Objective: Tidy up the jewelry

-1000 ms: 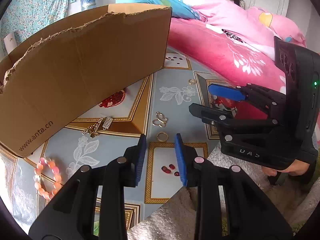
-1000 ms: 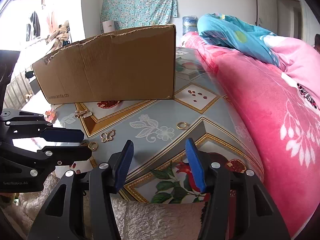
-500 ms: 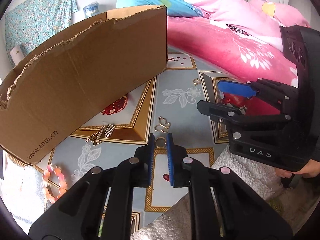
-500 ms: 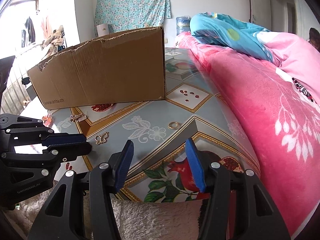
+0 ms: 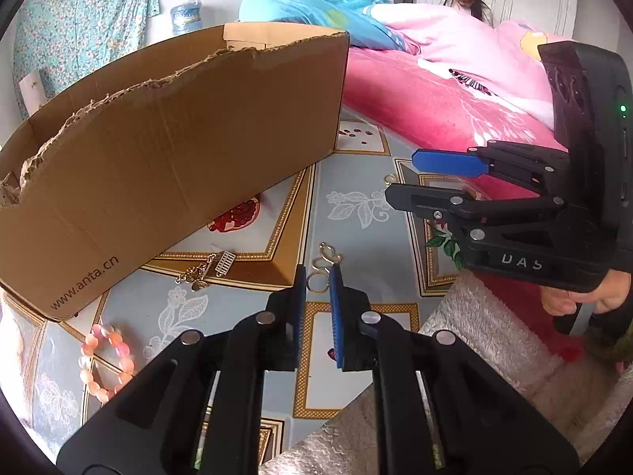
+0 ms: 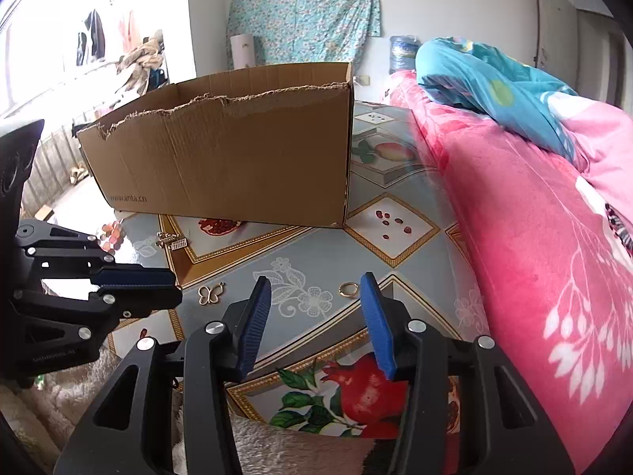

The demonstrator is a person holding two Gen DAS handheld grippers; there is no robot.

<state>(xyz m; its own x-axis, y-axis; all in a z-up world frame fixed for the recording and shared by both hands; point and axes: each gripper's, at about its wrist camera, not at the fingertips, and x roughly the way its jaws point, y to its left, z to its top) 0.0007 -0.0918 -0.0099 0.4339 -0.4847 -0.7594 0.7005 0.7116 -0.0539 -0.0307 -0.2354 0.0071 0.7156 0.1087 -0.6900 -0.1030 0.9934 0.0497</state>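
On the table [image 5: 356,182], the cardboard box [image 5: 170,158] walled the far side; the left claw [image 5: 316,277] pinched narrow at a flat gold ring [image 5: 317,282]; the right claw [image 6: 316,289], half-open, had just narrowed, empty.

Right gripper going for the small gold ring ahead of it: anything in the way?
Nothing visible. The gold ring lies on the patterned tablecloth just beyond the right gripper, near its right fingertip. The jaws have just been closing, with nothing between them.
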